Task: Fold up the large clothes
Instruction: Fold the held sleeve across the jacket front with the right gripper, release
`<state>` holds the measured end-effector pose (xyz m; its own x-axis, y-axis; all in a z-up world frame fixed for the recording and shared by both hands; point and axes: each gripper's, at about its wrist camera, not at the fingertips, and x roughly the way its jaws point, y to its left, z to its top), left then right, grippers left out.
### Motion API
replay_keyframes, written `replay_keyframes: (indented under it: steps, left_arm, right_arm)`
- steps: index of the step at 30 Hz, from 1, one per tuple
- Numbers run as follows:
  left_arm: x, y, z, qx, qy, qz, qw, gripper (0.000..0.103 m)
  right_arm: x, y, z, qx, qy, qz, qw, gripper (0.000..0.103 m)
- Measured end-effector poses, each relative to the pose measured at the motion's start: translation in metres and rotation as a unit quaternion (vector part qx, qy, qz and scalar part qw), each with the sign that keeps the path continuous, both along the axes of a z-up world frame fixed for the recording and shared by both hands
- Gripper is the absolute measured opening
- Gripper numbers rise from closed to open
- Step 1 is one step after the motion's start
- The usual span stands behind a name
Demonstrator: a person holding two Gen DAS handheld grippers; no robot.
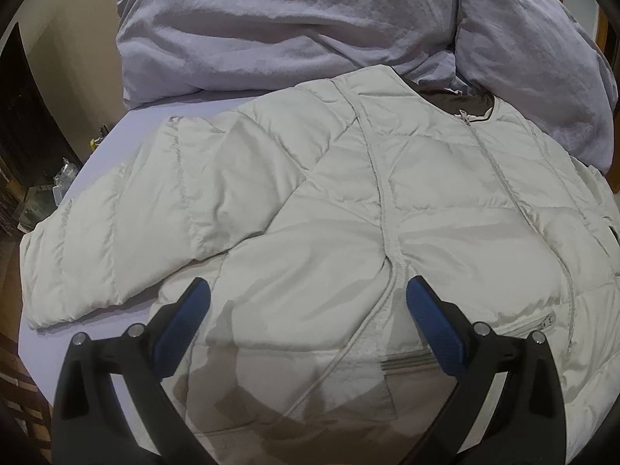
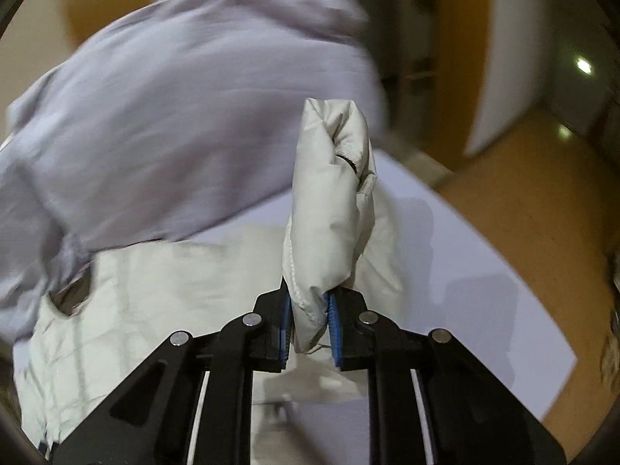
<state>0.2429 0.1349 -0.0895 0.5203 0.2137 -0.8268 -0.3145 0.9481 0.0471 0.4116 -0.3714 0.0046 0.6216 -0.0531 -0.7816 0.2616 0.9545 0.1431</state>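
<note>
**Jacket spread on the bed; right tool pinching a sleeve end**

The pale quilted jacket point(image 1: 348, 201) lies front up on the lilac bed sheet point(image 1: 116, 135), zip closed to the collar, which points toward the far edge of the bed. One sleeve point(image 1: 116, 232) stretches out flat toward the left edge, its cuff end close to the near left corner. A chest-side zip pocket point(image 1: 542, 319) shows low on the body panel. Behind the collar, a rumpled lilac duvet point(image 1: 271, 19) is heaped along the far edge, touching the jacket's shoulder on the right.

The left gripper point(image 1: 308, 294) hangs over the lower body panel with its blue pads point(image 1: 434, 310) spread wide; no fabric is between them. Whether the tips touch the jacket I cannot tell from this angle; a shadow falls just below them.

The right gripper point(image 2: 308, 310) is pressed together on the end of the other sleeve point(image 2: 329, 201). The padded fabric bulges out from between the blue pads point(image 2: 333, 321) and stands up in a folded column above the jaws, clear of the bed. The rest of the jacket point(image 2: 135, 290) lies to the left below it, with the sheet's right edge and a wooden floor point(image 2: 542, 213) beyond. This view is blurred, so finer detail of the duvet and the room is uncertain.
</note>
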Motion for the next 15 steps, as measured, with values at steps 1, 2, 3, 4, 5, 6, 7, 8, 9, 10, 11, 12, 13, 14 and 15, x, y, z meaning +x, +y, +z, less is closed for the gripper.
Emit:
replay_keyframes:
  steps: [1,2,3,4,5,6,7,8,9,10,11,12,13,14,15]
  left_arm:
    - [-0.001,0.001,0.0,0.001,-0.001,0.0,1.0,0.101]
    - [-0.001,0.002,0.001,0.004,-0.001,0.001,1.0,0.101]
    - [-0.002,0.002,0.001,0.004,-0.002,0.002,1.0,0.101]
    - [-0.002,0.003,0.001,0.005,-0.003,0.003,1.0,0.101]
    - [-0.003,0.003,0.001,0.005,-0.003,0.004,1.0,0.101]
    - [-0.003,0.004,0.001,0.004,-0.003,0.005,1.0,0.101]
    - [-0.003,0.005,0.001,0.004,-0.003,0.006,1.0,0.101]
    - [-0.003,0.006,0.0,0.004,-0.003,0.007,1.0,0.101]
    - [-0.004,0.006,0.0,0.004,-0.003,0.007,1.0,0.101]
    - [-0.004,0.006,0.0,0.004,-0.003,0.007,1.0,0.101]
    - [-0.004,0.007,0.0,0.004,-0.004,0.008,1.0,0.101]
    - [-0.004,0.007,0.0,0.004,-0.004,0.008,1.0,0.101]
    - [-0.005,0.008,0.0,0.004,-0.004,0.009,0.9999,0.101]
    - [-0.004,0.009,0.0,0.004,-0.004,0.009,0.9999,0.101]
    - [-0.005,0.01,0.0,0.003,-0.005,0.009,0.9999,0.101]
  right_arm:
    - [0.004,0.015,0.001,0.003,-0.003,0.02,1.0,0.017]
    - [0.007,0.036,0.004,0.007,-0.006,0.047,0.999,0.017]
    - [0.01,0.055,0.005,0.012,-0.008,0.071,0.997,0.017]
    - [0.012,0.074,0.005,0.015,-0.007,0.094,0.995,0.017]
    - [0.014,0.087,0.005,0.017,-0.004,0.109,0.994,0.017]
    - [0.016,0.101,0.003,0.021,-0.001,0.124,0.992,0.017]
    - [0.015,0.114,0.001,0.024,0.001,0.139,0.99,0.017]
    - [0.014,0.132,-0.001,0.027,0.004,0.158,0.987,0.017]
    - [0.013,0.141,-0.004,0.031,0.006,0.171,0.985,0.017]
    - [0.012,0.153,-0.005,0.036,0.008,0.185,0.982,0.017]
    - [0.011,0.167,-0.007,0.042,0.011,0.202,0.978,0.016]
    - [0.01,0.177,-0.008,0.046,0.013,0.213,0.976,0.016]
    - [0.01,0.187,-0.008,0.049,0.015,0.222,0.974,0.016]
    - [0.007,0.203,-0.008,0.055,0.018,0.236,0.97,0.016]
    - [0.006,0.213,-0.009,0.059,0.021,0.246,0.967,0.016]
